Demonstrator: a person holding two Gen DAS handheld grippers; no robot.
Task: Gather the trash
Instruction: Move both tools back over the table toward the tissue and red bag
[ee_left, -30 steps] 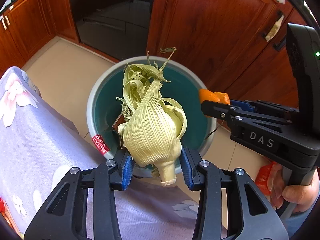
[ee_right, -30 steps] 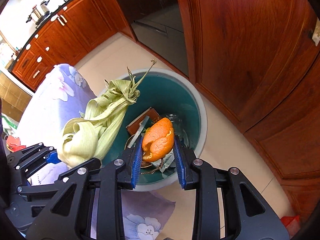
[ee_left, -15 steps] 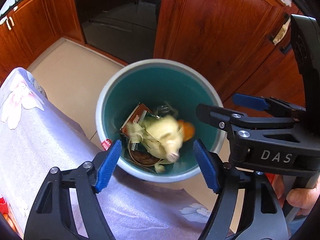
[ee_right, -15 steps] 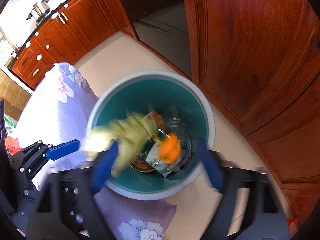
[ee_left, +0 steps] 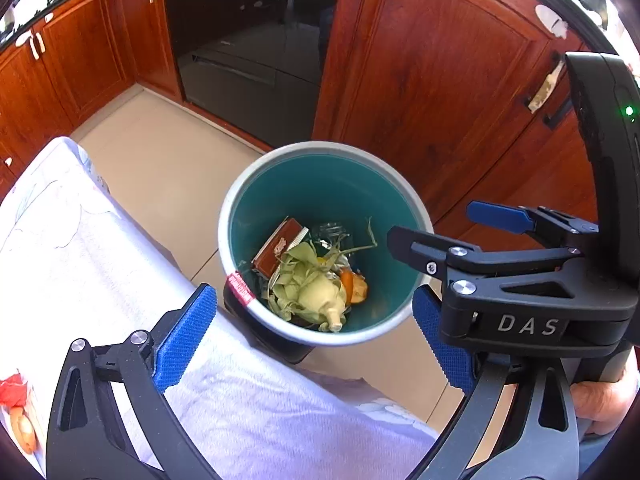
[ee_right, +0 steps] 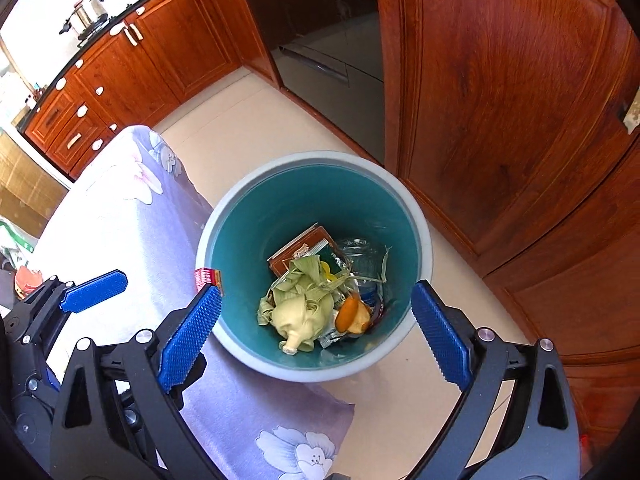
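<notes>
Both the left gripper (ee_left: 316, 340) and right gripper (ee_right: 316, 330) gaped wide and empty above the teal bin (ee_right: 240, 208), where corn husk (ee_right: 298, 312) and orange peel (ee_right: 352, 314) lay at 6 o'clock, beside the floral-clothed table (ee_right: 120, 216), wooden cabinets (ee_right: 500, 80) at 2 o'clock.

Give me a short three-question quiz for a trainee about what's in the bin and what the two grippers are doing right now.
1. True or false: the pale green corn husk lies inside the round teal trash bin.
2. Which is beside the husk in the bin? A) orange peel B) blue cup C) metal spoon
3. Fill in: both the left gripper and the right gripper are ___ and hold nothing.

Key:
1. True.
2. A: the curled orange peel lies touching the husk's right side, over a brown flat packet.
3. Open, jaws spread wide above the bin.
</notes>
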